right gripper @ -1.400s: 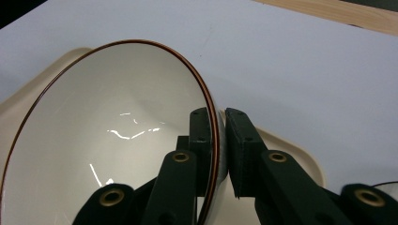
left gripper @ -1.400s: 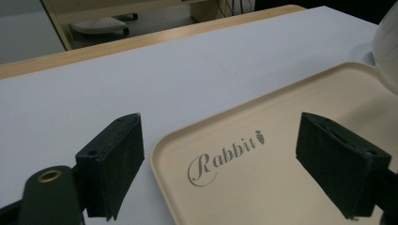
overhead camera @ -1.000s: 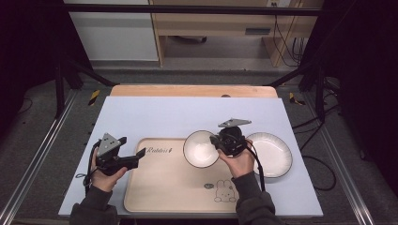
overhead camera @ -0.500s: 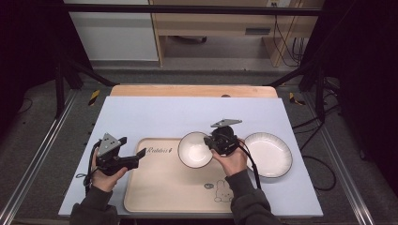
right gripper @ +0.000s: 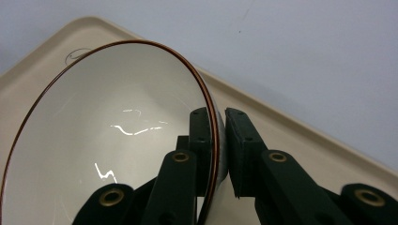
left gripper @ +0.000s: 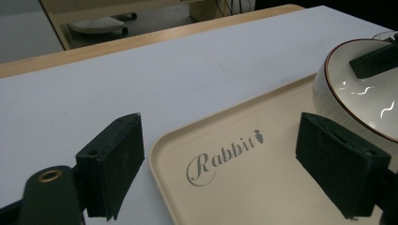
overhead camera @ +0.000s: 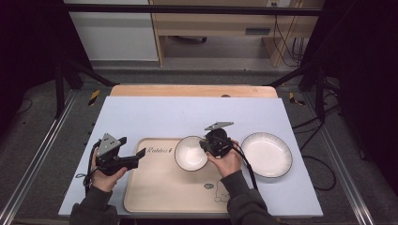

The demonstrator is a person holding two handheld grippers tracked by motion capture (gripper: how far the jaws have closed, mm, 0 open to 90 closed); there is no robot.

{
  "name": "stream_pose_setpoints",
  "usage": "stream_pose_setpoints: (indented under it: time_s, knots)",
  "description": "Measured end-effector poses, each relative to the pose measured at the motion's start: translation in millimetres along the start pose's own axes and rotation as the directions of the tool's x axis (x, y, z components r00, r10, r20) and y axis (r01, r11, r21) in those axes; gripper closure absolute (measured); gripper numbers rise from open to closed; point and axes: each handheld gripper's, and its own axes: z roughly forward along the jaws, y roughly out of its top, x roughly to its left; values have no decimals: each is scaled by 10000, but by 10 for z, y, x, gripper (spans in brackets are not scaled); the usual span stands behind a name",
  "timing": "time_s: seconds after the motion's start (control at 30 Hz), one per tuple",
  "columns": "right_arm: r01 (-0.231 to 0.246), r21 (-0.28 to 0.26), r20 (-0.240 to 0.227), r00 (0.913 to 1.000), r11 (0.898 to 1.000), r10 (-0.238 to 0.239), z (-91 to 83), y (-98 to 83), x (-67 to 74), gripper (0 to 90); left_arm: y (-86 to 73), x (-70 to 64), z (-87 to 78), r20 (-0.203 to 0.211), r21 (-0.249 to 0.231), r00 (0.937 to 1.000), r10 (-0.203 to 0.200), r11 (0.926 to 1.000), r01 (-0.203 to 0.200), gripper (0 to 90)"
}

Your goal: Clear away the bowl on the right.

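One bowl (overhead camera: 191, 153) has shifted leftward over the last second — away from the white plate (overhead camera: 266, 154) and onto the upper right part of the beige tray (overhead camera: 159, 187), a little lower than before. The right gripper (right gripper: 218, 140) is clamped on the bowl's rim, one pad inside and one outside. That suggests the carry is nearly over and setting down comes next. The left gripper (overhead camera: 136, 156) hovers at the tray's left edge with jaws spread wide, nothing between them, just beside the "Rabbit" lettering (left gripper: 224, 153). The plate sits on the blue mat (overhead camera: 187, 112), well apart now. Nothing blocks the tray's bare middle — only the left gripper is near.
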Motion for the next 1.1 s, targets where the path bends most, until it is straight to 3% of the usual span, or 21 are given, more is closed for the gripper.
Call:
stream_pose_setpoints:
  time_s: [0.53, 0.83, 1.1]
  knots:
    - [-146, 427, -96, 9998, 9990, 150, 116, -35, 30, 809, -1, 1, -2, 4, -4, 10000, 2, 10000, -2, 153]
    - [-359, 386, -317, 9988, 9986, 371, 145, -58, -38, 810, -2, -8, 4, 2, 4, 10000, 22, 10000, -22, 154]
    - [-418, 535, -153, 9990, 9977, 426, 190, -89, -92, 817, -4, -10, 9, 19, 26, 10000, 19, 10000, -19, 154]
